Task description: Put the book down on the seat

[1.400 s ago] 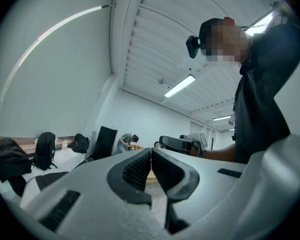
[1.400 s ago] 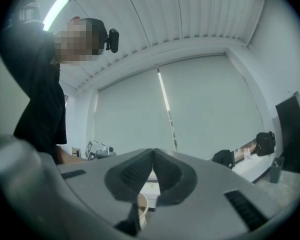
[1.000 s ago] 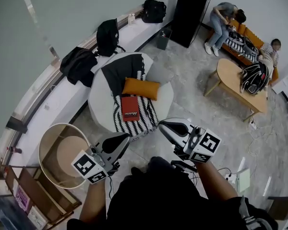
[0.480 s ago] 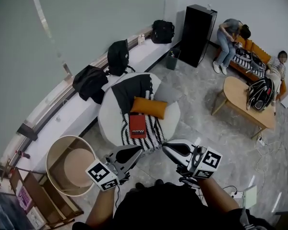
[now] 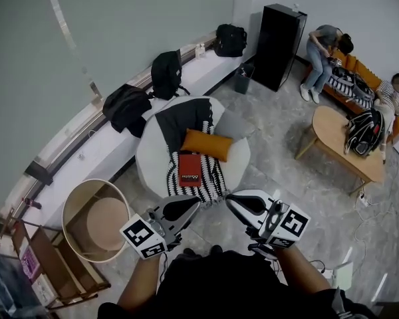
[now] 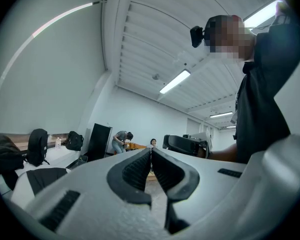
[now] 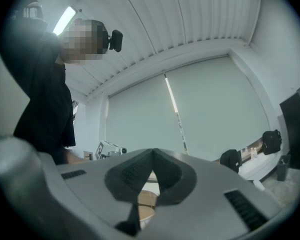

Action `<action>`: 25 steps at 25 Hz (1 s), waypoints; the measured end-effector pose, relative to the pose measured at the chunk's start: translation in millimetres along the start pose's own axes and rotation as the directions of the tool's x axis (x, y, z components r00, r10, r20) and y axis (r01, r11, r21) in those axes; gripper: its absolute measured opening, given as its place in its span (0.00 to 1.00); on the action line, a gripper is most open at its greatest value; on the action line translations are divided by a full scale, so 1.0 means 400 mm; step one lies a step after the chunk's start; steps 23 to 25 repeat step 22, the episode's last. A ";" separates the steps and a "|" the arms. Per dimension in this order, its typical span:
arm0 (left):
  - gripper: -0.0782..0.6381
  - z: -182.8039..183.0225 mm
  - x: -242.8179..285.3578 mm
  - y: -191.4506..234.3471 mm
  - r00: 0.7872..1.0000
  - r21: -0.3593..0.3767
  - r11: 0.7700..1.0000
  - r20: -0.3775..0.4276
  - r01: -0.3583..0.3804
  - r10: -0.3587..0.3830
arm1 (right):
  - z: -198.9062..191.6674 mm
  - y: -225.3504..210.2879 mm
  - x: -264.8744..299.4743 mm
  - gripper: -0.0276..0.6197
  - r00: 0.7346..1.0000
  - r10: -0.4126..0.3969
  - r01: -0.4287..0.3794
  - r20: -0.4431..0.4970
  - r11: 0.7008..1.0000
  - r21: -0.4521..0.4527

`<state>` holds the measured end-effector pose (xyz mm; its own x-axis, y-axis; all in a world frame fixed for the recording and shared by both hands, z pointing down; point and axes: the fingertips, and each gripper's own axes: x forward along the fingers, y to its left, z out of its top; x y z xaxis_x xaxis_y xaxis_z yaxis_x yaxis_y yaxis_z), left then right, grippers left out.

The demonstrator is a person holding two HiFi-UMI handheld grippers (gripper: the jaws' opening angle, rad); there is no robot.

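Note:
A red book [image 5: 189, 169] lies flat on the black-and-white striped throw over the round white seat [image 5: 149, 155], just in front of an orange cushion [image 5: 207, 144]. My left gripper [image 5: 185, 205] hovers level on the near side of the seat, short of the book, its jaws shut with nothing between them. My right gripper [image 5: 237, 201] hangs beside it to the right, over the floor, also shut and empty. In the left gripper view the left gripper's [image 6: 150, 151] pads meet at the tips. The right gripper view shows the right gripper's [image 7: 152, 154] tips together too.
A round wooden side table [image 5: 96, 219] stands left of the seat. Black backpacks [image 5: 166, 72] sit on the window ledge, and a black cabinet [image 5: 279, 35] stands in the corner. Two people are on an orange sofa [image 5: 356, 68] behind a wooden coffee table [image 5: 339, 141].
Both grippers have drifted a little across the room along with the person, staying shut and empty. The book has stayed put on the seat.

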<state>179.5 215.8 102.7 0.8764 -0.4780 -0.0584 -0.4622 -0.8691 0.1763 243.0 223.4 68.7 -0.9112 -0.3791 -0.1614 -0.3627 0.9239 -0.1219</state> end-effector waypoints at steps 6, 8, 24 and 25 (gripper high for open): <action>0.15 -0.027 0.009 -0.013 0.999 -0.012 1.000 -0.038 -0.019 0.018 | -0.006 -0.021 -0.038 0.08 1.000 -0.009 0.009 -0.002 1.000 0.003; 0.15 -0.029 0.015 -0.018 0.999 -0.008 1.000 -0.043 -0.022 0.022 | -0.008 -0.027 -0.049 0.08 1.000 -0.012 0.012 0.002 1.000 0.005; 0.15 -0.060 0.061 -0.041 0.997 -0.008 1.000 -0.069 -0.027 0.027 | -0.020 -0.079 -0.094 0.08 0.999 -0.034 0.034 0.007 0.999 0.018; 0.15 -0.060 0.061 -0.041 0.997 -0.008 1.000 -0.069 -0.027 0.027 | -0.020 -0.079 -0.094 0.08 0.999 -0.034 0.034 0.007 0.999 0.018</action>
